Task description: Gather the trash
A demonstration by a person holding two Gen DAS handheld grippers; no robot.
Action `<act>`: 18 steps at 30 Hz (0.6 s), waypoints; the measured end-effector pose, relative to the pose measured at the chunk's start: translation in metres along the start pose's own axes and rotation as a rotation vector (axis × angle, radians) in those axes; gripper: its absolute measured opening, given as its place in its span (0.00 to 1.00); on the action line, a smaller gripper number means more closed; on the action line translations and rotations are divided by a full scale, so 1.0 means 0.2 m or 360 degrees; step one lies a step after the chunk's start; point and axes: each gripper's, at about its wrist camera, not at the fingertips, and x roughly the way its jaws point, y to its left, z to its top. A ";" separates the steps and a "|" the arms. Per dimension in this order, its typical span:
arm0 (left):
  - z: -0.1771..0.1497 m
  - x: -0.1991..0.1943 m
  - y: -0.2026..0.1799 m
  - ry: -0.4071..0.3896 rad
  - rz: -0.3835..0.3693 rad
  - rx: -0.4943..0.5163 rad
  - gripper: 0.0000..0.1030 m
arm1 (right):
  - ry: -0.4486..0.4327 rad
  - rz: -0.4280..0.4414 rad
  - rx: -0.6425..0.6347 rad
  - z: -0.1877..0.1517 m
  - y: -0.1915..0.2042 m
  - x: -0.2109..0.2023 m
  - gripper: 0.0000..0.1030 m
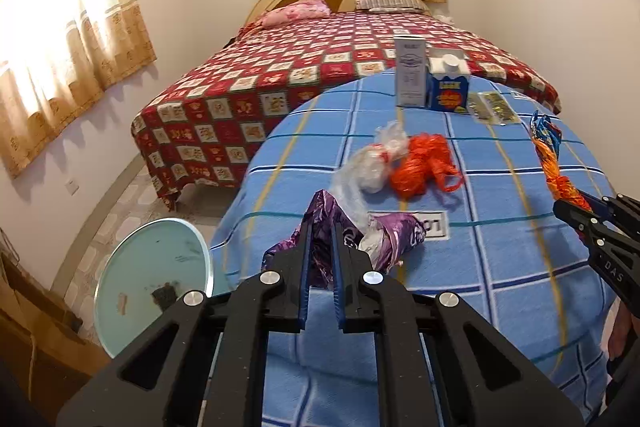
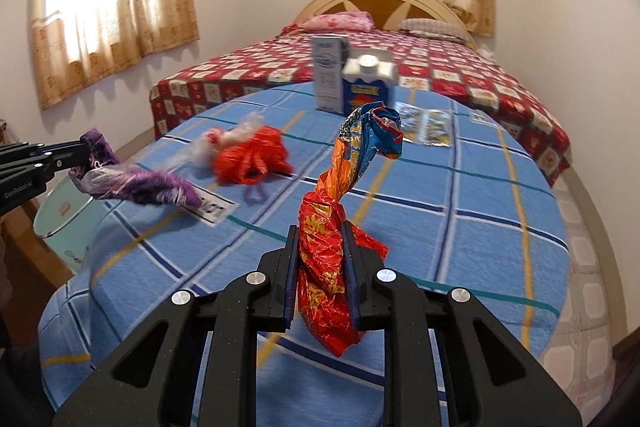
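My left gripper [image 1: 321, 227] is shut on a crumpled purple wrapper [image 1: 394, 233], which hangs above the blue checked blanket [image 1: 520, 267]; the right wrist view shows the same purple wrapper [image 2: 140, 183] at the left. My right gripper [image 2: 320, 231] is shut on a twisted red, orange and blue foil wrapper [image 2: 344, 163], which sticks up from the jaws. In the left wrist view that foil wrapper [image 1: 550, 155] shows at the right edge. An orange plastic bag [image 1: 422, 167] and a clear plastic bag [image 1: 374, 163] lie on the blanket beyond both grippers.
A grey carton [image 1: 410, 73], a blue juice carton [image 1: 448, 83] and flat foil sachets [image 1: 490, 109] stand at the blanket's far side. A round glass side table [image 1: 156, 279] sits low at the left. A bed with a red checked cover [image 1: 248, 99] lies behind.
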 end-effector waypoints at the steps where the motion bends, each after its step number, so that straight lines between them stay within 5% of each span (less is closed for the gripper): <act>1: -0.01 0.00 0.03 0.0001 0.0011 -0.0006 0.09 | -0.0001 0.0014 -0.0015 0.01 0.03 0.01 0.20; 9: -0.07 0.06 0.19 0.0053 0.0062 -0.0085 0.08 | 0.0013 0.0090 -0.0095 0.04 0.20 0.07 0.20; 16: -0.22 0.28 0.15 0.0236 -0.0044 -0.0145 0.09 | 0.0080 0.0021 -0.0088 -0.02 0.16 0.10 0.20; 18: -0.23 0.30 0.14 0.0236 -0.0054 -0.0160 0.17 | 0.0088 -0.0005 -0.0072 -0.03 0.13 0.09 0.20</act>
